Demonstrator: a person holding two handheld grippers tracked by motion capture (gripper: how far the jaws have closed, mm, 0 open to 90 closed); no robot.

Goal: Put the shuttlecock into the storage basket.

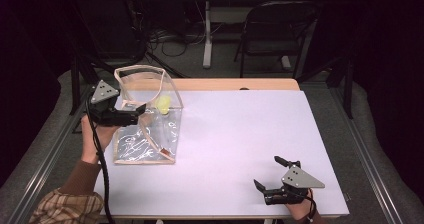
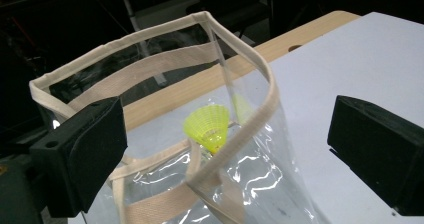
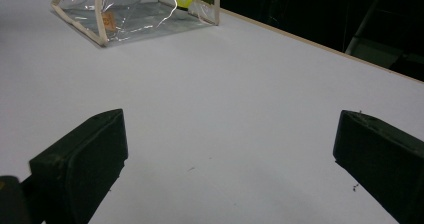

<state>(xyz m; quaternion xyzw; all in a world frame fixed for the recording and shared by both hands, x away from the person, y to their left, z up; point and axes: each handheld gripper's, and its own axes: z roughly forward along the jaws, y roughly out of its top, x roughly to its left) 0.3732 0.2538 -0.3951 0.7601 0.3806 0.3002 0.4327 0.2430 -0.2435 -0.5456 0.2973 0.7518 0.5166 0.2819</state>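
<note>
Clear bag (image 1: pixel 145 129) with cream trim standing near the surface's (image 1: pixel 235 149) left edge, toward the far corner; yellow shuttlecock (image 2: pixel 209 126) resting inside. Left gripper (image 1: pixel 131 115) at the bag's rim, fingers (image 2: pixel 80 154) spread wide, pinching nothing. Right gripper (image 1: pixel 272 176) near the front right corner, fingers (image 3: pixel 85 159) spread, empty. Risk: unsupported soft walls could sag or tip, spilling the shuttlecock; a finger could snag the trim. No legible writing; small tan tag unreadable.

You've got 1 clear bag (image 1: pixel 150 129), 1 yellow shuttlecock (image 1: pixel 163 103), 2 grippers, 1 table (image 1: pixel 240 149), 1 chair (image 1: pixel 277 29).
</note>
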